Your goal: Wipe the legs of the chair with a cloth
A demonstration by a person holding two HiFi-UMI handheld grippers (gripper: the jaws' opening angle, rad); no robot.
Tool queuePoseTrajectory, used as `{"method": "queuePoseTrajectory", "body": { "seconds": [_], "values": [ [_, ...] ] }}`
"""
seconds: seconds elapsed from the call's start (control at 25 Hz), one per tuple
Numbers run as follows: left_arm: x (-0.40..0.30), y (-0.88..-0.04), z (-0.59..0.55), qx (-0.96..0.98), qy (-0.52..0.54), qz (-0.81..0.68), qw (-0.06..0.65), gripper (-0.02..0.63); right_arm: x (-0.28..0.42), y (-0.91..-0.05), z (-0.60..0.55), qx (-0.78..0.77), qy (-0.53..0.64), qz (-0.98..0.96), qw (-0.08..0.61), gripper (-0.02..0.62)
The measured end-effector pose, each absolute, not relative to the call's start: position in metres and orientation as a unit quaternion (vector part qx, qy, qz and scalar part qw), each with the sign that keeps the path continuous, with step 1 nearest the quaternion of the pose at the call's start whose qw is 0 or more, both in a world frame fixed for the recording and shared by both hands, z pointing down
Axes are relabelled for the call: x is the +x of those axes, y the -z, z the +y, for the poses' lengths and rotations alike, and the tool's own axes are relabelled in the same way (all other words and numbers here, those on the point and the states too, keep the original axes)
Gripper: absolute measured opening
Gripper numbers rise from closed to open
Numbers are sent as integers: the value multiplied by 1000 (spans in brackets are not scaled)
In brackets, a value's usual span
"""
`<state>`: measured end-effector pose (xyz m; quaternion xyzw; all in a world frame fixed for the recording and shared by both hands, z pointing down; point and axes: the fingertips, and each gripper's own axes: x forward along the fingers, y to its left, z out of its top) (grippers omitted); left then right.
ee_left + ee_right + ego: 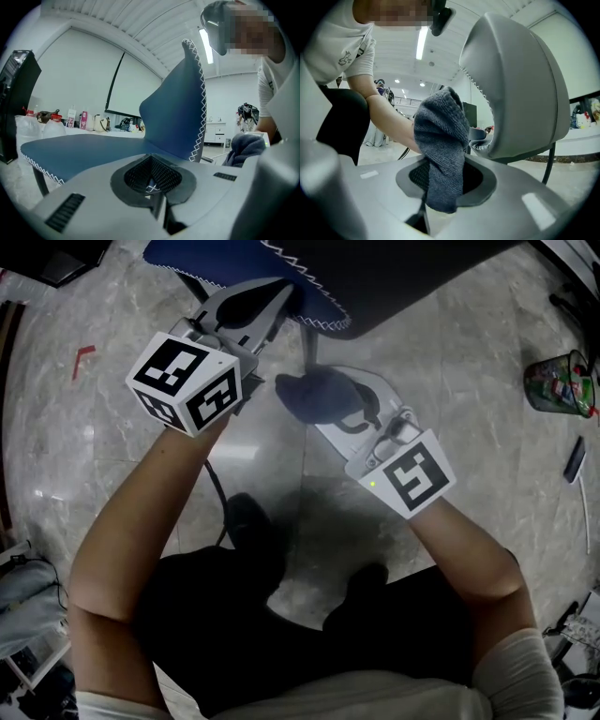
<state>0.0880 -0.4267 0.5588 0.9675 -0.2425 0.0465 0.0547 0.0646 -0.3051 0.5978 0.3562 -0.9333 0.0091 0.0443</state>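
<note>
The chair [309, 277] stands just ahead of me, its blue seat [93, 150] and white-stitched back filling the left gripper view. A thin dark chair leg [40, 180] shows at that view's lower left, and another leg [548, 164] hangs below the grey seat shell [525, 93]. My left gripper [277, 301] is up against the seat's edge, its jaws shut with nothing between them [157, 190]. The dark grey-blue cloth [309, 392] is bunched in my right gripper [361, 404], which is shut on it just below the seat. Its folds [440, 136] stand up out of the jaws.
The floor is pale marble tile with a red mark [82, 357] at the left. A green-tinted container [561, 382] of small items stands at the right. A black cable [217, 493] runs past my shoes [248, 521]. A table with bottles [70, 119] is far behind the chair.
</note>
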Motion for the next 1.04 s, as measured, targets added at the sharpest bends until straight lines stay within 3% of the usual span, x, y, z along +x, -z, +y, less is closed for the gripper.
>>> {"method": "queuePoseTrajectory", "body": {
  "seconds": [1.04],
  "values": [
    [88,-546,-420,969,-23,-241,52,6,85,-578,-325,388,-16,-921,27,100]
  ]
}}
